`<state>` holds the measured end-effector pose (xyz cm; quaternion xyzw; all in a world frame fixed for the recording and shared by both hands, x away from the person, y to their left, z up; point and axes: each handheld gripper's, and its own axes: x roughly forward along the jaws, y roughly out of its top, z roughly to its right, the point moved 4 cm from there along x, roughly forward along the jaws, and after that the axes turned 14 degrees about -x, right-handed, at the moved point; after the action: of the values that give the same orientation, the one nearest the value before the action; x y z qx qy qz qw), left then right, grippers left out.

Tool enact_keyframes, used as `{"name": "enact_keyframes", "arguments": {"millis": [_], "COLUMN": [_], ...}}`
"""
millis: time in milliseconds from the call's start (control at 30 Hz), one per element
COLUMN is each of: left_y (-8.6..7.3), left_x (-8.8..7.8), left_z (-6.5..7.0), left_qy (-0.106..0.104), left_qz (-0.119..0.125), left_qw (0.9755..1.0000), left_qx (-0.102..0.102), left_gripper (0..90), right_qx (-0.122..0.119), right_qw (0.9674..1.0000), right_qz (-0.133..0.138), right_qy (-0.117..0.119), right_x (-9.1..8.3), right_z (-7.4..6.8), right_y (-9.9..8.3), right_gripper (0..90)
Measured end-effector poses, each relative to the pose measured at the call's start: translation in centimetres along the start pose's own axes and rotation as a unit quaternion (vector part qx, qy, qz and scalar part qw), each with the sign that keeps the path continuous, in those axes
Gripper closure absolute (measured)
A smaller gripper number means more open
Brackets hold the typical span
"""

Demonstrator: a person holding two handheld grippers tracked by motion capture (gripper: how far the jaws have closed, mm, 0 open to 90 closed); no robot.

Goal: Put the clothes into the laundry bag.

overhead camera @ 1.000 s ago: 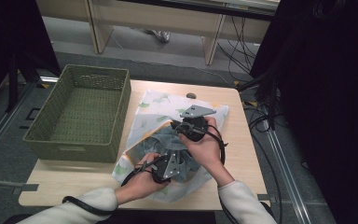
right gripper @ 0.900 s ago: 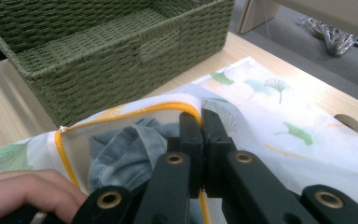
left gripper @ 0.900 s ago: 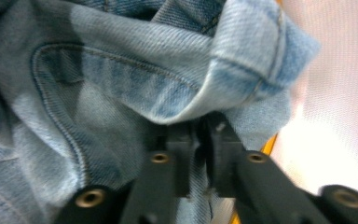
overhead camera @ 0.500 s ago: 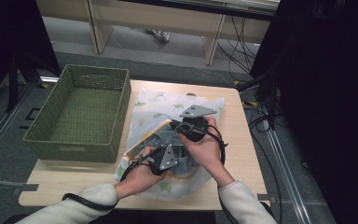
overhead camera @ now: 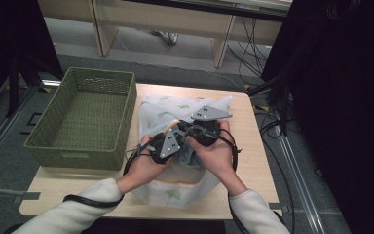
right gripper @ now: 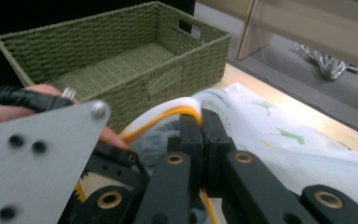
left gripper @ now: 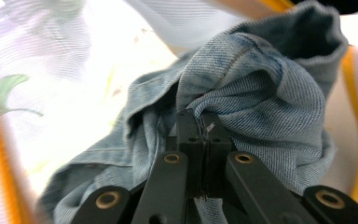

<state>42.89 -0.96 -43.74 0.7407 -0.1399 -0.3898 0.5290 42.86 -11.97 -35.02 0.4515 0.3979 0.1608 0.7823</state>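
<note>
A light wooden counter (overhead camera: 253, 146) is carrying all items under observation. A green woven basket (overhead camera: 85, 119) is sitting on its left portion, open side up, its interior showing bare weave. Just beside the basket, on the middle of the counter, a white mesh bag (overhead camera: 175, 109) printed with green leaves and edged with a yellow rim (right gripper: 161, 117) is lying flat. A blue denim garment (left gripper: 242, 93) is sitting bunched inside the mouth of the bag.

The person's two hands are meeting over the bag's middle, sleeves entering from the near edge. The left claw (overhead camera: 168, 146) is pressing its jaws fully together on a fold of the denim garment; the left gripper view is showing cloth pinched between the tips with mesh all around it. The right claw (overhead camera: 202, 129) is closing its jaws on the yellow rim of the mesh bag, holding that edge raised above the denim. In the right gripper view, the left claw's grey plate (right gripper: 32, 154) is sitting close alongside.
</note>
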Motion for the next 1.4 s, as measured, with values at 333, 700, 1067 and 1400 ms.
{"name": "enact_keyframes", "arguments": {"millis": [333,700,1067,1400], "left_y": [-1.0,-2.2,-2.5,-2.1], "left_x": [1.5,2.8,1.6,-1.0], "left_z": [0.4,0.5,1.9,3.7], "left_qy": [0.021,0.023,-0.021,-0.082], "left_qz": [-0.022,-0.044,-0.03,-0.005], "left_qw": [0.9992,0.9983,0.9987,0.9954], "left_qx": [0.024,0.029,0.035,0.049], "left_gripper": [87.9,87.0,67.6,47.9], "right_qx": [0.007,0.024,0.034,0.036], "right_qw": [0.9998,0.9988,0.9974,0.9974], "right_qz": [0.018,-0.042,-0.063,-0.062], "right_qy": [-0.004,0.012,0.011,0.009], "right_x": [-0.6,1.2,1.8,1.8], "right_z": [0.0,0.3,0.9,1.0], "right_y": [0.6,-1.9,-3.4,-3.4], "right_gripper": [90.0,90.0,90.0,90.0]}}
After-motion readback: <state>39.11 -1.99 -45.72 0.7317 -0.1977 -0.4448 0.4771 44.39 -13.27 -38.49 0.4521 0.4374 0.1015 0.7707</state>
